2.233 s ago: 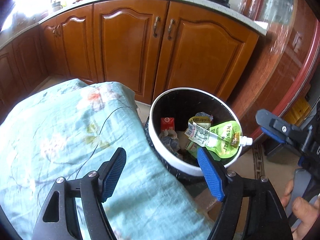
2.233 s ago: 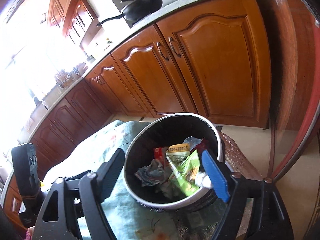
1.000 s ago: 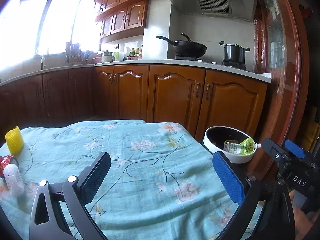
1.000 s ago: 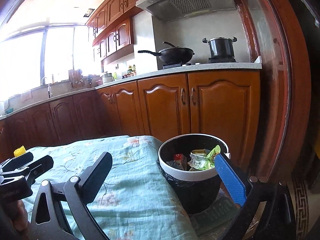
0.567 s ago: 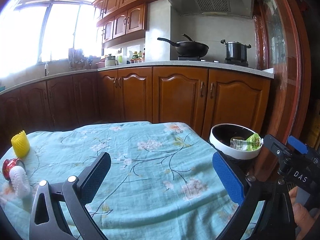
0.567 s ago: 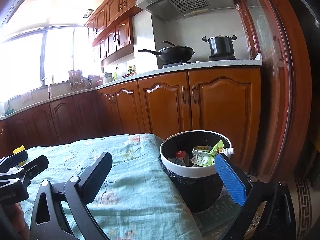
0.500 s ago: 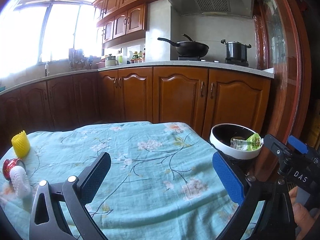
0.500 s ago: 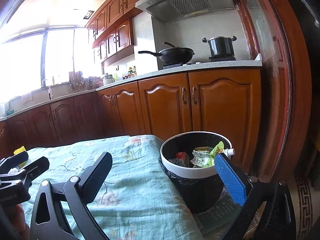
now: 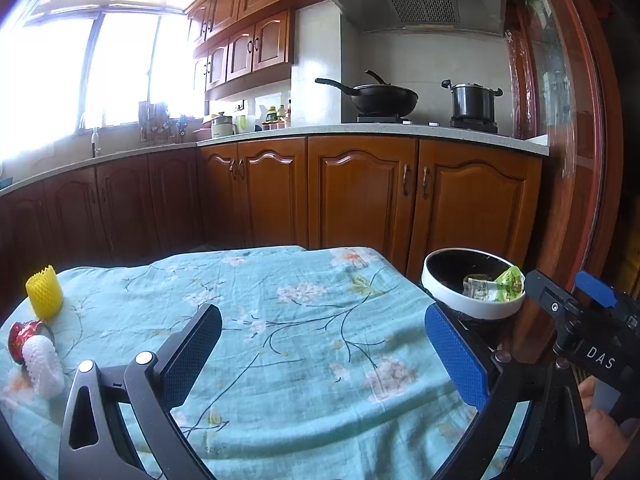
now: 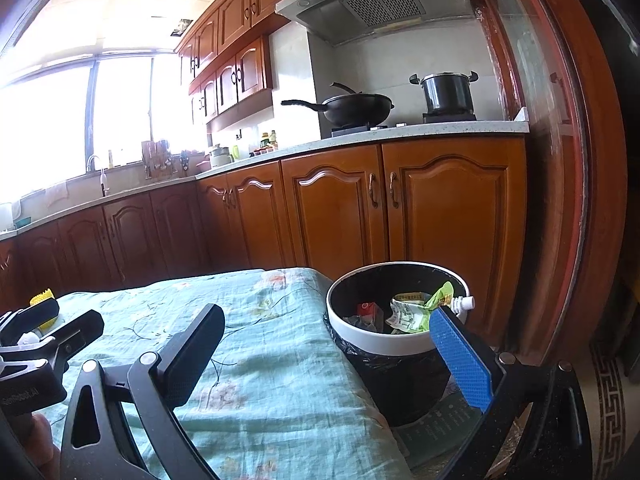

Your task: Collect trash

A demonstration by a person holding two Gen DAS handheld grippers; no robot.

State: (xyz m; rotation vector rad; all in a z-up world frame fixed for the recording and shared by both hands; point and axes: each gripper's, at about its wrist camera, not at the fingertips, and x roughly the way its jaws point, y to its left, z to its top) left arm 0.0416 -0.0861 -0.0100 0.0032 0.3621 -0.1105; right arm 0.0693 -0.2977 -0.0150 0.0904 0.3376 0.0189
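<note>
Trash already fills the bin (image 10: 396, 320) at 3 o'clock beside the cloth-covered counter (image 9: 304, 320), while three small items (image 9: 38, 334) wait at 9 o'clock; both tongs (image 9: 324, 356) (image 10: 332, 356) gape empty.

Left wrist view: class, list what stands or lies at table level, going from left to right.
Red can → white foam net → yellow foam net → trash bin → right gripper.

home kitchen: wooden cabinets (image 9: 360, 196), range hood (image 9: 416, 0), wok (image 9: 380, 98) on stove
</note>
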